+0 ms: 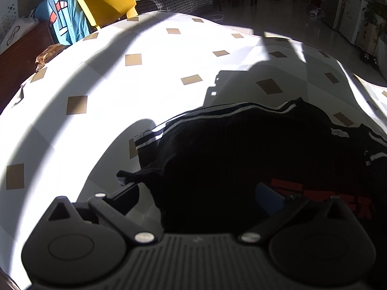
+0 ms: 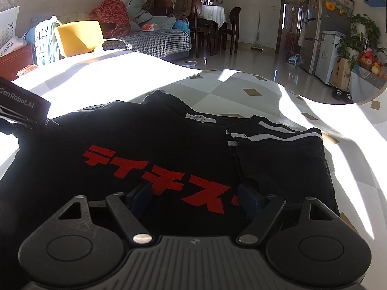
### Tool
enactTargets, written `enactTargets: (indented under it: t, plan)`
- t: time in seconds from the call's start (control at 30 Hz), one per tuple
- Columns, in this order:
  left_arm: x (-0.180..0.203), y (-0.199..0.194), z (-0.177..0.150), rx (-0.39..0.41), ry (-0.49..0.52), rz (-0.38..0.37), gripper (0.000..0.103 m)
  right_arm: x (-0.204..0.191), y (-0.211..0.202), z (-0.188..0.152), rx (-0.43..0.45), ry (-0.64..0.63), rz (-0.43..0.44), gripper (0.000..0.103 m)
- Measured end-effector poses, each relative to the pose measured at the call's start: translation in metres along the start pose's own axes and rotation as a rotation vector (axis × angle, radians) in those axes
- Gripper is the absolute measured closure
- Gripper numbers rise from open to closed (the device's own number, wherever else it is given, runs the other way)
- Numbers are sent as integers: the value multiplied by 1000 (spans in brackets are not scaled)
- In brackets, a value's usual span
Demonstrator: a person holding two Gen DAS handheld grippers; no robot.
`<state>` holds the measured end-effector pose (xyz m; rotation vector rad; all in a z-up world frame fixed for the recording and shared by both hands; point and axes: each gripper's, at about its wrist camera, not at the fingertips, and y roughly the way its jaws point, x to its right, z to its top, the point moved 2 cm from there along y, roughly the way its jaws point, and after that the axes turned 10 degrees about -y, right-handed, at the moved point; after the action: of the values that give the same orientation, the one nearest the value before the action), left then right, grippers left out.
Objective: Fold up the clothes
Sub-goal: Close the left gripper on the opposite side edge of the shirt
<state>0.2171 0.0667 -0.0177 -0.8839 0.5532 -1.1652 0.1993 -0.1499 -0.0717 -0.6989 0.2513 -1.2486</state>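
Your black T-shirt (image 2: 169,149) lies flat on the table (image 1: 108,72), front up, red block lettering (image 2: 157,174) across the chest, white neck label (image 2: 200,118) at the collar on the far side. Both sleeves are folded in over the body: the right-side one (image 2: 280,149) shows its white stripes on top of the shirt, the left-side one (image 1: 217,118) lies w/ its striped edge along the far-left border of the shirt.

Your left gripper (image 1: 200,193) hangs over the shirt's left part, jaws spread wide, nothing between them; left finger (image 1: 125,191) is out over bare tablecloth just beside the shirt edge, right finger (image 1: 271,198) over the cloth near the lettering. In the right wrist view its body shows at the left edge, by the shirt's left shoulder.

Your right gripper (image 2: 196,198) sits low over the shirt's near edge, jaws fairly wide, straddling the lettering; can't tell if the pads touch the fabric, but they're not pinching it.

Table has a pale cloth w/ tan diamonds, hard sun and shadow bands across it. Beyond the far-left corner: yellow chair (image 1: 106,0) w/ a blue garment (image 1: 65,17) draped beside it. Further back a sofa (image 2: 150,38), dining table (image 2: 212,14), fridge (image 2: 316,29) and a plant (image 2: 360,36).
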Motion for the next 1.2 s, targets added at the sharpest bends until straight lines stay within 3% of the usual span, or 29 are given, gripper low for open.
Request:
enactTargets:
  t: [0.43,0.7,0.77,1.03,1.2]
  plan:
    - [-41,34,11,-127,-227,-96,0,0,0,0,0,0,0,26]
    - [-48,57,17,-158,-312,-129,1,0,0,0,0,0,0,26]
    - [-46,59,20,-143,-312,-134,7,0,0,0,0,0,0,26]
    - [-25,55,36,-126,-201,-138,49,0,0,0,0,0,0,26]
    - [-9,45,43,-89,-104,-126,53,0,0,0,0,0,1,25]
